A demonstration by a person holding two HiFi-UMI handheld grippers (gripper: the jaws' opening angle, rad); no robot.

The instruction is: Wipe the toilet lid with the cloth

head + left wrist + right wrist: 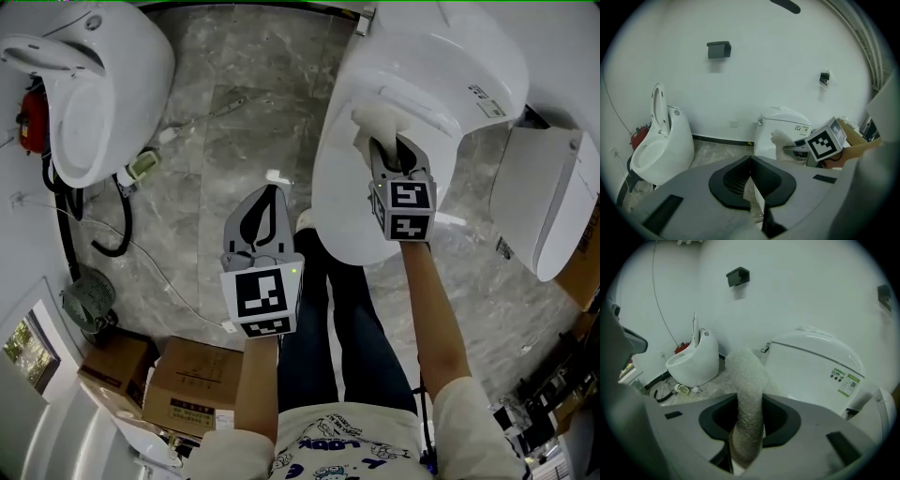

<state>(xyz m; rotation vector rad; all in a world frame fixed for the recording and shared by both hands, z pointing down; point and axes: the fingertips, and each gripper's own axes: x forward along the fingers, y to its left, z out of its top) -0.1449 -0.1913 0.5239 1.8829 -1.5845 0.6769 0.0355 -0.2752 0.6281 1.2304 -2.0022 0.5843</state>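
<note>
Cloth (745, 380) fills the near foreground of the right gripper view: a thick off-white roll w/ a fuzzy, towel-like nap. It stands up btwn the dark padded jaws & curves over at the top. The right gripper (750, 401) has its jaws clamped on the cloth's lower part, pads pressed in on both sides, so they're only as far apart as the cloth is thick.

In the head view the right gripper (392, 155) reaches fwd over the toilet lid (347, 187). The cloth (377, 120) sticks out just past the jaw tips & its free end lies on the lid nr the rear edge, just below the hinge line. It looks to be touching the surface.

Lid is smooth glossy white plastic, a long rounded oval, shut flat. The squarer white tank body (469, 66) behind it has a small green sticker.

Left gripper (270, 197) is held lower, over the floor (234, 122) & well apart from the lid. In its own view the left gripper (750, 161) has jaw tips meeting in a line. Nothing is btwn them, only a sliver of floor showing thru the gap lower down.

Floor is grey veined marble-look tile. A 2nd toilet (103, 84) w/ its lid raised sits off to the left, egg-shaped & glossy white. Brown cardboard boxes (187, 380) lie nr the person's left side.
</note>
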